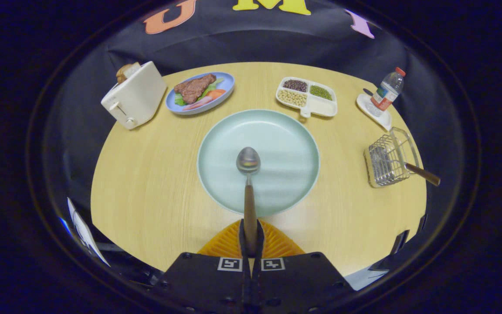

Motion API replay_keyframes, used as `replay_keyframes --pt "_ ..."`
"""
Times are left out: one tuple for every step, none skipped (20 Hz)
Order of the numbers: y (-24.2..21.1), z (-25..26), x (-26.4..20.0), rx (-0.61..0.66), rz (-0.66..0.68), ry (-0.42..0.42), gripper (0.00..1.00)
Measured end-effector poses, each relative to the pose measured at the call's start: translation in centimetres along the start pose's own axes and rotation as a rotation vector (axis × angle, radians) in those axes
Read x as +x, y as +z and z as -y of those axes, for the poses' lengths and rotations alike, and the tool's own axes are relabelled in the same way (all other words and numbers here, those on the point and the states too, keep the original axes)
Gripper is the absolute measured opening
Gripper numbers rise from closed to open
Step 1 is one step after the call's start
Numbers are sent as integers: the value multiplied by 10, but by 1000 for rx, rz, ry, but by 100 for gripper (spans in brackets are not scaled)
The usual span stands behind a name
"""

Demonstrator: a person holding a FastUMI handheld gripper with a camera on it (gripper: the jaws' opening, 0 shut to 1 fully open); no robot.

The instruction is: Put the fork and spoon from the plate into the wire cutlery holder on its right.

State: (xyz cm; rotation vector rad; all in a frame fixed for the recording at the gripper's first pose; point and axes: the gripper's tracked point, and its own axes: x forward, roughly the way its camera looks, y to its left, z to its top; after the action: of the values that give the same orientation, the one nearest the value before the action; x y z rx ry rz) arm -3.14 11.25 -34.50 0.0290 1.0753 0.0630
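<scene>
My gripper (250, 237) is shut on the wooden handle of a spoon (248, 174), both fingers pressing on it. The spoon points straight ahead, its metal bowl held over the pale green plate (286, 144) in the middle of the round wooden table. To the plate's right stands the wire cutlery holder (386, 163), with a wooden-handled utensil (423, 174) in it, the handle sticking out to the right; I cannot tell whether it is the fork.
Beyond the plate sit a white toaster (135, 100) with bread, a blue plate with steak and vegetables (201, 92), and a white divided tray of beans (306, 97). A water bottle (388, 89) stands on a small white dish behind the holder.
</scene>
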Motion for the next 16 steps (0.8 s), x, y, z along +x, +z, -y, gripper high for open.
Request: replay_keyframes --pt "2 9 -6 -13 12 4 1" --pt "4 18 -12 -28 21 8 1" --pt "6 28 -17 -45 28 15 1" --pt "8 38 -24 -60 37 22 1" --pt "10 48 -31 -74 48 26 1" --pt "14 58 -38 -87 62 31 1" --pt "18 68 -45 -95 74 37 1" --pt "20 79 -52 -99 85 45 1" --pt "23 90 -60 -97 92 52 1" --pt "25 101 -68 -94 99 59 1" --pt "29 112 -75 -95 106 64 1" --pt "32 123 -81 -95 114 67 1" --pt "35 134 -87 -95 123 71 1" --pt "37 145 -93 -95 130 72 1" --pt "41 154 -99 -91 136 75 1" --pt "43 163 -103 -91 141 78 1"
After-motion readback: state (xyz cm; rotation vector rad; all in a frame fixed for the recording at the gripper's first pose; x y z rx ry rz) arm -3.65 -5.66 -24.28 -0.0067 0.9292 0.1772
